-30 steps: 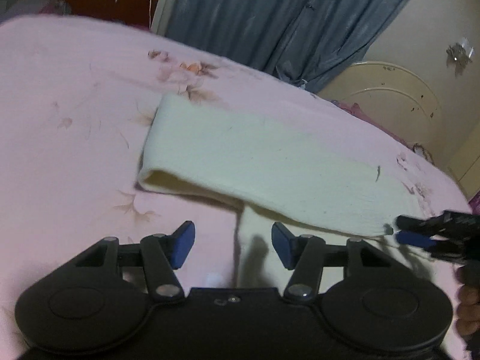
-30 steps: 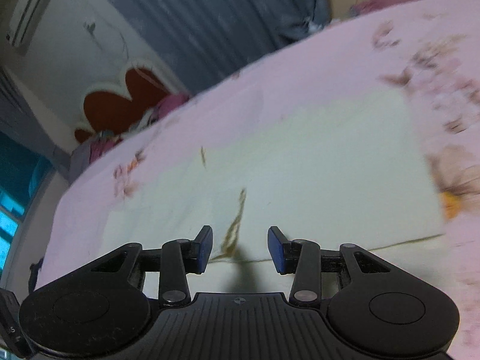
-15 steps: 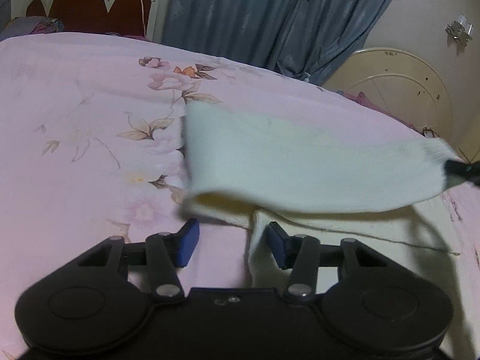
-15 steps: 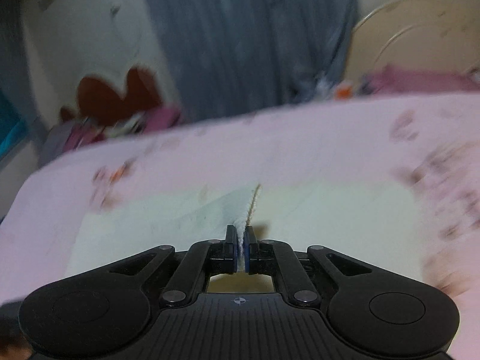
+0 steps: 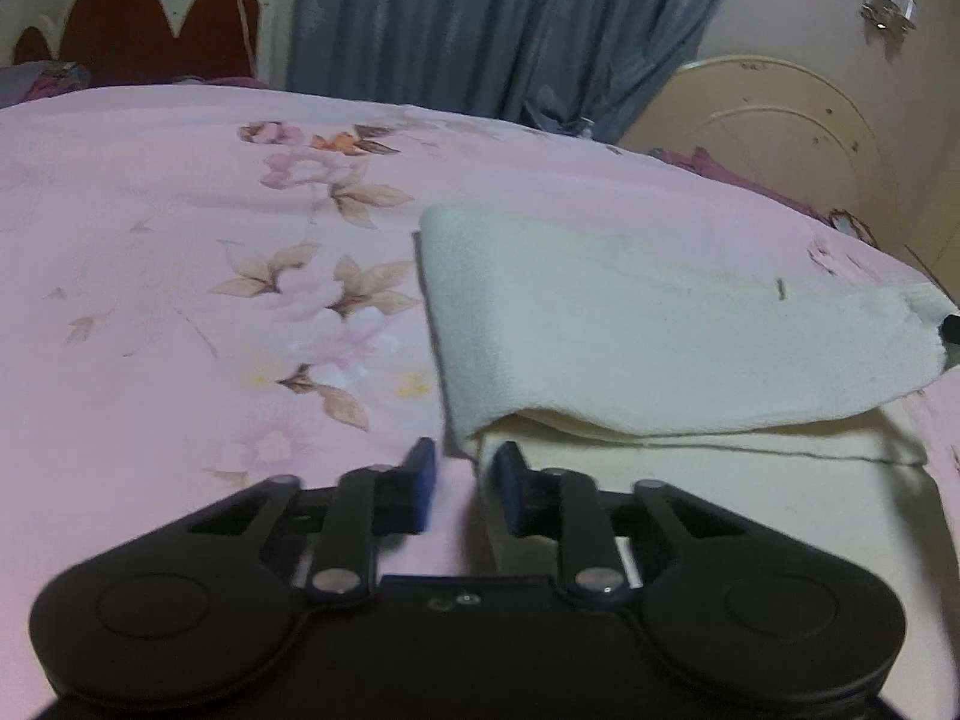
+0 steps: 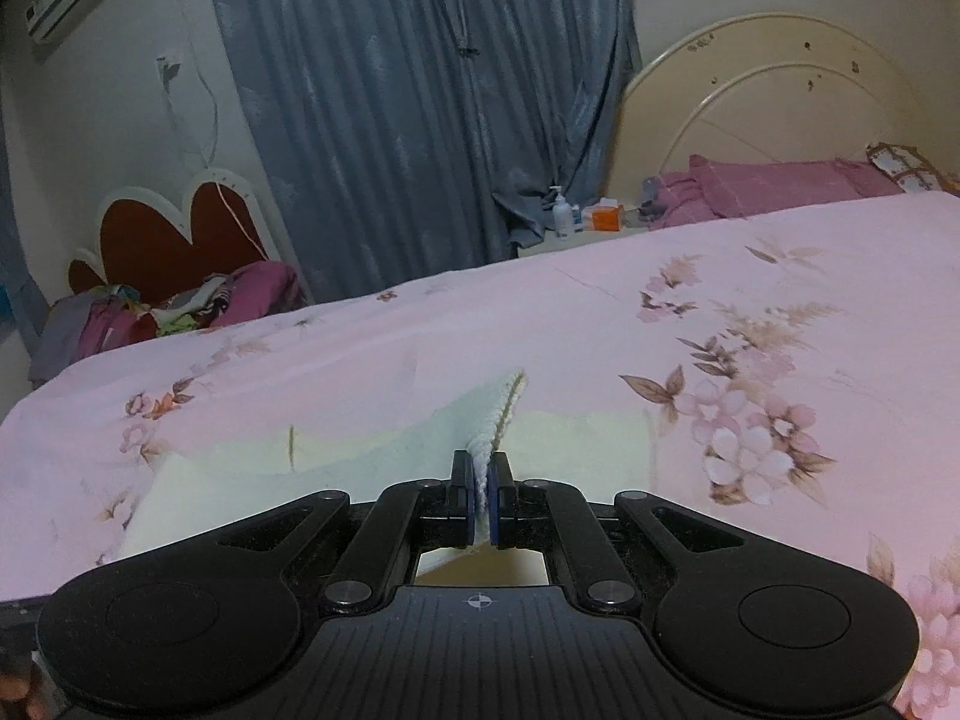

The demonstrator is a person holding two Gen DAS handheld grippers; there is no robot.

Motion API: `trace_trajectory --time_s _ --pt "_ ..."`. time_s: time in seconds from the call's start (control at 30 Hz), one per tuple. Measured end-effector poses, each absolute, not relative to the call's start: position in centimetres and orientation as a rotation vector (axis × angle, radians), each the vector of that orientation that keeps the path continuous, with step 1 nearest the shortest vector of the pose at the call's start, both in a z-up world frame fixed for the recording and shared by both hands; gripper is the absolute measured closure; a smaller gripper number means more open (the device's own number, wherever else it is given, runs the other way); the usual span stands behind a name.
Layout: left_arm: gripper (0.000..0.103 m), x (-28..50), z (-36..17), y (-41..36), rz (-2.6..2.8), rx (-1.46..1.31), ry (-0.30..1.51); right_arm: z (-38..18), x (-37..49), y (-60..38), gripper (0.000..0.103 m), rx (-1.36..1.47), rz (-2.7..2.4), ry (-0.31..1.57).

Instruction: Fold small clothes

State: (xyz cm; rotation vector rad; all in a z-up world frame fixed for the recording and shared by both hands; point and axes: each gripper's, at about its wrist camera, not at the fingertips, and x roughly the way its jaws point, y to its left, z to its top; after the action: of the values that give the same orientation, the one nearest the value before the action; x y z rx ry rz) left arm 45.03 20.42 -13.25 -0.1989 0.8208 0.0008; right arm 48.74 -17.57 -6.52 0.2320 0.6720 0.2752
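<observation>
cloth: my cream cloth (image 5: 630, 330) lies on the pink floral bedspread (image 5: 180, 276), one layer raised over the lower one
right gripper: mine (image 6: 479, 495) is clamped on a fuzzy corner, cloth runs ahead and left of it
left gripper: mine (image 5: 465, 489) is closing, narrow gap; near-left cloth edge sits at the right pad (image 5: 510, 495), contact unclear
far end: raised corner pinched at right frame edge

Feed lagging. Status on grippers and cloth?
Right gripper shut on cloth corner, lifted. Left gripper closing at cloth edge, not pinched. Nothing in the way.
</observation>
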Motion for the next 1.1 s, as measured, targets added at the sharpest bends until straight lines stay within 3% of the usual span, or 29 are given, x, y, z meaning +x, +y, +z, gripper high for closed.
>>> trace_trajectory --time_s 0.1,0.97,1.0,1.03,1.1 --pt "0.094 45.1 -13.3 19.9 -0.009 -0.181 0.827 -6.1 48.1 -18.4 0.100 0.234 0.265 0.661" --pt "0.093 45.6 -13.2 20.1 -0.052 -0.153 0.858 -13.0 47.7 -20.7 0.100 0.214 0.179 0.845" --pt "0.086 45.5 -12.9 20.2 -0.069 -0.148 0.870 -13.0 47.7 -20.6 0.100 0.201 0.168 0.850" --pt "0.071 45.2 -12.3 20.3 -0.089 -0.144 0.874 -12.7 47.7 -20.6 0.099 0.190 0.145 0.844" --pt "0.057 44.0 -10.3 20.1 -0.079 -0.109 0.777 -11.2 47.2 -20.3 0.099 0.128 0.044 0.794"
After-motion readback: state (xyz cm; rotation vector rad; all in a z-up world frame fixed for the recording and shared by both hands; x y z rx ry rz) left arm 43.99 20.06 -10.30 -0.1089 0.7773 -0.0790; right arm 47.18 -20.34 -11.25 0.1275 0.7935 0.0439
